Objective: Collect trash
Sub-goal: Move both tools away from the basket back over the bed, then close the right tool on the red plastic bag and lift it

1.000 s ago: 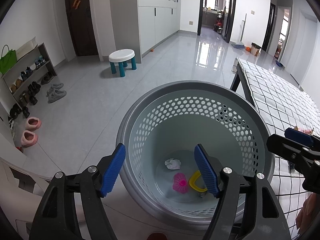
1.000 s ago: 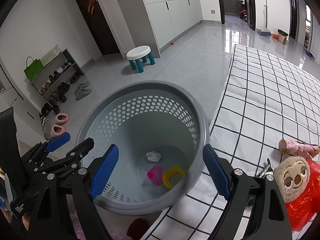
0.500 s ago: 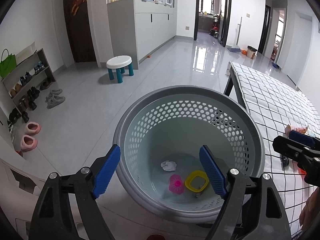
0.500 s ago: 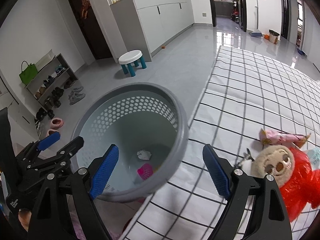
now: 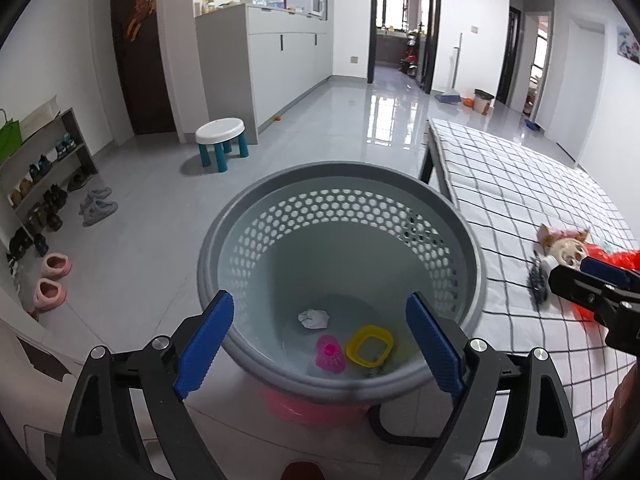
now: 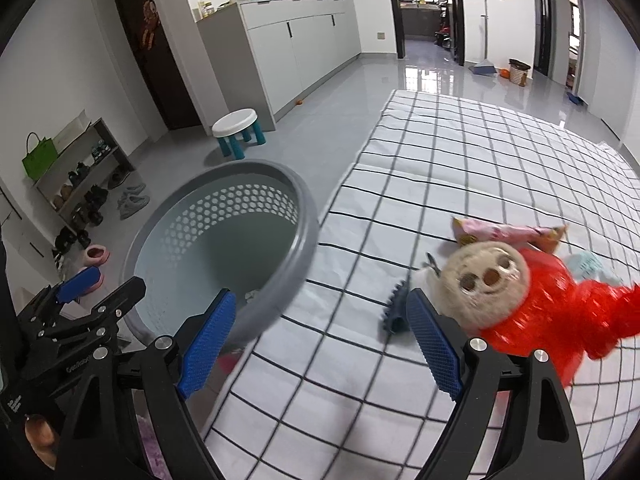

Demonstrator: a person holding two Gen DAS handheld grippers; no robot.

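Note:
A grey perforated basket (image 5: pixel 340 178) stands beside the checked-cloth table (image 6: pixel 460 152). At its bottom lie a crumpled white paper (image 5: pixel 313 318), a pink piece (image 5: pixel 330 354) and a yellow ring (image 5: pixel 370 346). My left gripper (image 5: pixel 319 298) hovers above the basket's near rim; its jaws are opening with nothing between them. My right gripper (image 6: pixel 320 296) is open and empty over the table's edge. Just beyond its right finger lie a dark toothed clip (image 6: pixel 394 308), a plush toy (image 6: pixel 484 280) in red plastic, a pink wrapper (image 6: pixel 508 234) and a pale blue wrapper (image 6: pixel 592 266).
On the grey tiled floor to the left stand a white stool (image 5: pixel 221 132), a shoe rack (image 5: pixel 36 176) and pink slippers (image 5: pixel 50 288). White cabinets (image 5: pixel 280 56) line the far wall. Something pink (image 5: pixel 316 406) sits under the basket. A hand (image 6: pixel 38 436) holds the left gripper.
The left gripper's jaws have widened and it has drawn back from the basket. The right gripper has swung right, from over the basket to over the table near the plush toy.

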